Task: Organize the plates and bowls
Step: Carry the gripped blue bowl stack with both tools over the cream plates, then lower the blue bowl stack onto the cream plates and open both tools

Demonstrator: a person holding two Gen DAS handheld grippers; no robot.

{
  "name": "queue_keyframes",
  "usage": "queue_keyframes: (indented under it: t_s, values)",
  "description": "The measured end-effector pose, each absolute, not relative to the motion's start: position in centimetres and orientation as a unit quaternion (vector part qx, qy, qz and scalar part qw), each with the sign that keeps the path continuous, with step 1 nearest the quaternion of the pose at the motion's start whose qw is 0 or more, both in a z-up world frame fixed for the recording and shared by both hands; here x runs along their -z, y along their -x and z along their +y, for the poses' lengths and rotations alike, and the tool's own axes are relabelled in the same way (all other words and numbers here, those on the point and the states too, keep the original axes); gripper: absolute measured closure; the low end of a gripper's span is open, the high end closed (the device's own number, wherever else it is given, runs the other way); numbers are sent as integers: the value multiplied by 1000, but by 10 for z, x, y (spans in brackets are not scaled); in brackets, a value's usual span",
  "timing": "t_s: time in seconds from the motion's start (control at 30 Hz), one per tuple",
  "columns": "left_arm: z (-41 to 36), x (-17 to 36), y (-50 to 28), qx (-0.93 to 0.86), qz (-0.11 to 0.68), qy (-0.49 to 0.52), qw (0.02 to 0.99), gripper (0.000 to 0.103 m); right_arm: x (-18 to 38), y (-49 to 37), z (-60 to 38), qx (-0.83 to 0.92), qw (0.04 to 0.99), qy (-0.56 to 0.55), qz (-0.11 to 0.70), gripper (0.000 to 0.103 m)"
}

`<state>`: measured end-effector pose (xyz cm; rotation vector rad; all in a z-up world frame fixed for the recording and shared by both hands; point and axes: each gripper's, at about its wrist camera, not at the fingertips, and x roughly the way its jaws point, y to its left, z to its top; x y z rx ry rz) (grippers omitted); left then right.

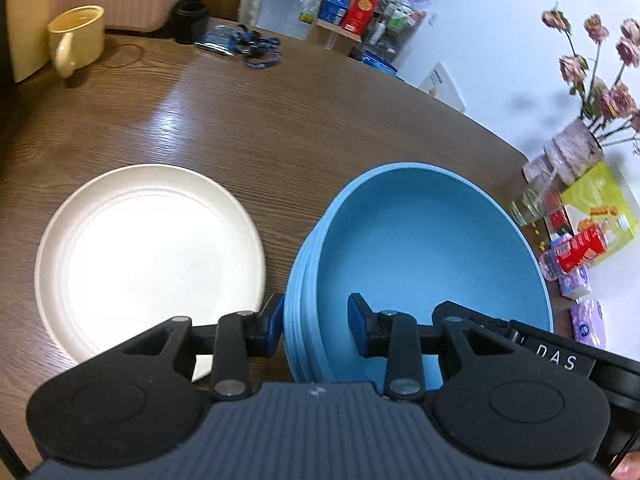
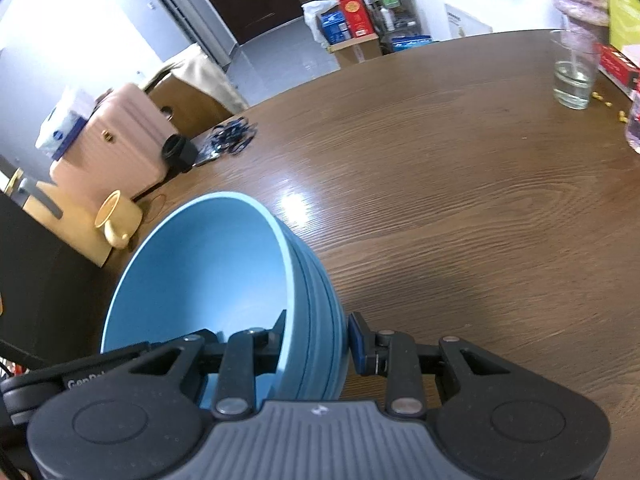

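Wood table [image 1: 248,128]: white plate [image 1: 148,256] beside; both grippers [image 1: 316,324] [image 2: 318,342] clamped on blue bowl stack [image 1: 420,264].

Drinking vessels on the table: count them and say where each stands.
2. A yellow mug near the pink suitcase at the far left edge; a clear glass by the snack packets at the right. Others may be hidden.

Bright glare on white plate [image 1: 150,260], fisheye-warped edges.

Yellow mug [image 1: 76,38], water glass [image 2: 573,70], dried flowers [image 1: 600,68] on wooden table [image 1: 280,128].
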<state>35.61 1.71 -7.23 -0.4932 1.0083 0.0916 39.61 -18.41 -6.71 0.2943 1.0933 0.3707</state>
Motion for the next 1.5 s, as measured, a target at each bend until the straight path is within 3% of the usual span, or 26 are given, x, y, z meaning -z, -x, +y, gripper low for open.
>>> queue_keyframes:
  t_s: [0.87, 1.5]
  values:
    - [140, 83, -329, -96, 475, 247, 839, 69, 83, -390, -57, -221, 804, -130, 536, 75]
    - [167, 106, -339, -81, 499, 226, 833, 69, 110, -393, -30, -201, 798, -152, 548, 75]
